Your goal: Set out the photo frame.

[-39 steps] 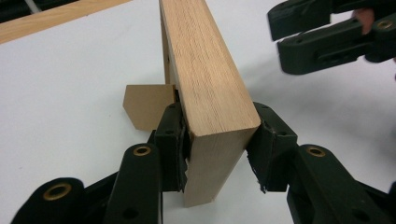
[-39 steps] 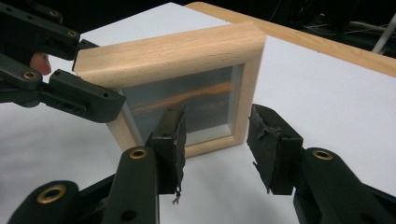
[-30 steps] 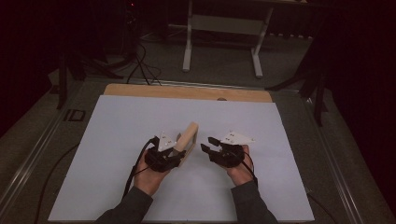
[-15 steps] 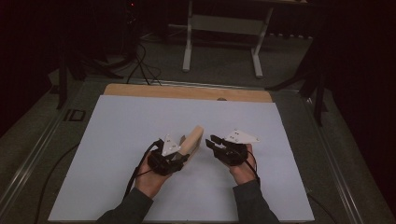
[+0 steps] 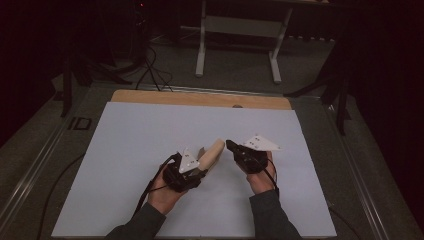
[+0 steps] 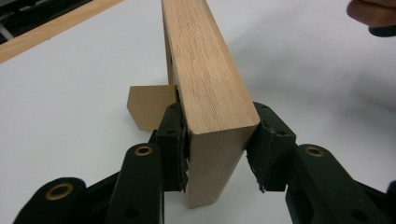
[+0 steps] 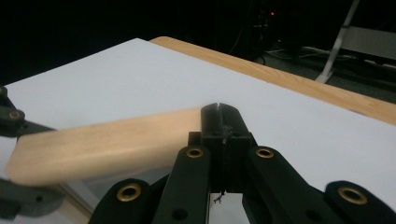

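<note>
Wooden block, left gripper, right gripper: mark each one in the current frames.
wooden block (image 6: 205, 79), left gripper view, on its top grained face.
left gripper (image 6: 217, 151), left gripper view, midway between the jaws clamping the block's end.
right gripper (image 7: 219, 123), right gripper view, at the closed jaw tips.

Pale raw wood block with visible grain; matt black plastic jaws; matt white sheet.
</note>
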Demonstrator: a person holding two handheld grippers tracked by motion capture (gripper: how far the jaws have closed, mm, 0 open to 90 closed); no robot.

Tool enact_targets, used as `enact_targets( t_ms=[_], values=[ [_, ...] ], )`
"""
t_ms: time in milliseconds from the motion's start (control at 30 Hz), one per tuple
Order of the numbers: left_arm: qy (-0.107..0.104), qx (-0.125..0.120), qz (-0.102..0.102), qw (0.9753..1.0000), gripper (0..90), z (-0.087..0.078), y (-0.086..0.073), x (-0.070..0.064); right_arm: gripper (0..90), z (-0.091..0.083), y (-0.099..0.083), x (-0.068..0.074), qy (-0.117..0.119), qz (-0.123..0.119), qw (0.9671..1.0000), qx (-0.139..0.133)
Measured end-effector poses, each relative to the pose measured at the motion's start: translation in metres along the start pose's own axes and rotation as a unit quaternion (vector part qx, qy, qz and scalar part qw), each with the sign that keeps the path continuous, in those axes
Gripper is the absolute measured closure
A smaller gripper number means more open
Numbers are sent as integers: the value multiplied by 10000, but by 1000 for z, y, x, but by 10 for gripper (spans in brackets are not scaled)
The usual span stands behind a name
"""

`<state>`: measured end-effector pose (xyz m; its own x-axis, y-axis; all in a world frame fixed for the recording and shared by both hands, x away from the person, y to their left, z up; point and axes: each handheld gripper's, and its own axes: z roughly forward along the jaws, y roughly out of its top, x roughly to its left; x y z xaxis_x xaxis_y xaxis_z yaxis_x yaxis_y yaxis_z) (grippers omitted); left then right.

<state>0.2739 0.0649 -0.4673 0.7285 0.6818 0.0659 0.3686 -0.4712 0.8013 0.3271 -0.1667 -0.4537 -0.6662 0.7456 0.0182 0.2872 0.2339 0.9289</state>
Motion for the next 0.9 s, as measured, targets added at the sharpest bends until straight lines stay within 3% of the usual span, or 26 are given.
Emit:
enact_targets(
  t_ms=[367, 900],
  values=[
    [9, -2, 43, 10000, 605, 0, 0, 0, 898, 23, 15, 0, 38, -179, 9997, 158],
    [-3, -13, 50, 10000, 605, 0, 0, 0, 898, 46, 22, 0, 89, -169, 9992, 363]
  ],
)
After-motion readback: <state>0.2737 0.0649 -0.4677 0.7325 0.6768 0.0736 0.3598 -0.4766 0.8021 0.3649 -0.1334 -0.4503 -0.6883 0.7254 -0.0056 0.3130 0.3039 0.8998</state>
